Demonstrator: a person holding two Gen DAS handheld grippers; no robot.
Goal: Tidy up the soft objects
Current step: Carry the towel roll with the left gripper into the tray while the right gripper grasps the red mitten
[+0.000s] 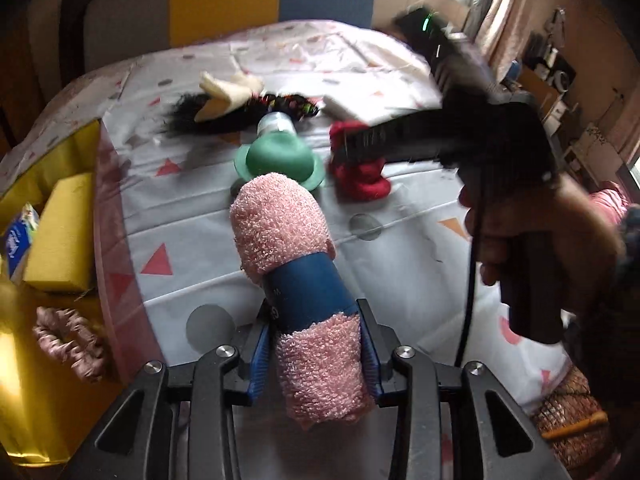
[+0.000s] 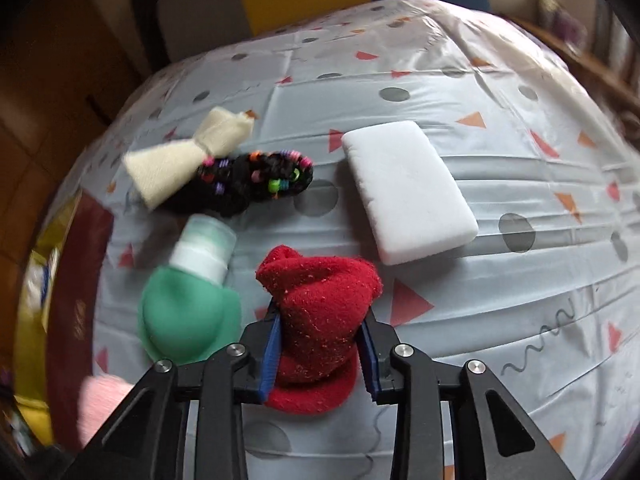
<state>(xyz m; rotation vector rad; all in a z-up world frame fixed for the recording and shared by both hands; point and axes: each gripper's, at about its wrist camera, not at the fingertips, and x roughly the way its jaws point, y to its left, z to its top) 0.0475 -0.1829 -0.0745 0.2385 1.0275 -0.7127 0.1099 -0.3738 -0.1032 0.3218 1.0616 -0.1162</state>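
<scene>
Patterned tablecloth: one red sock, one white sponge.

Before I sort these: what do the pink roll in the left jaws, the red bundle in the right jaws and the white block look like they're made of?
Pink roll: looped terry cloth, fuzzy nap, with a smooth blue band, probably paper.
Red bundle: fleecy knit, likely a sock; lint-flecked, dented by the pads.
White block: seemingly foam sponge; matte, rounded corners.

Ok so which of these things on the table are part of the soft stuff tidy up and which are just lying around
Part of the job:
- pink rolled towel, held in the left gripper
- red sock bundle, between the right gripper's pads
- cream cloth
- black beaded hair tie
- white sponge
- pink scrunchie

Probably just lying about:
- green squeeze bottle
- yellow block
</scene>
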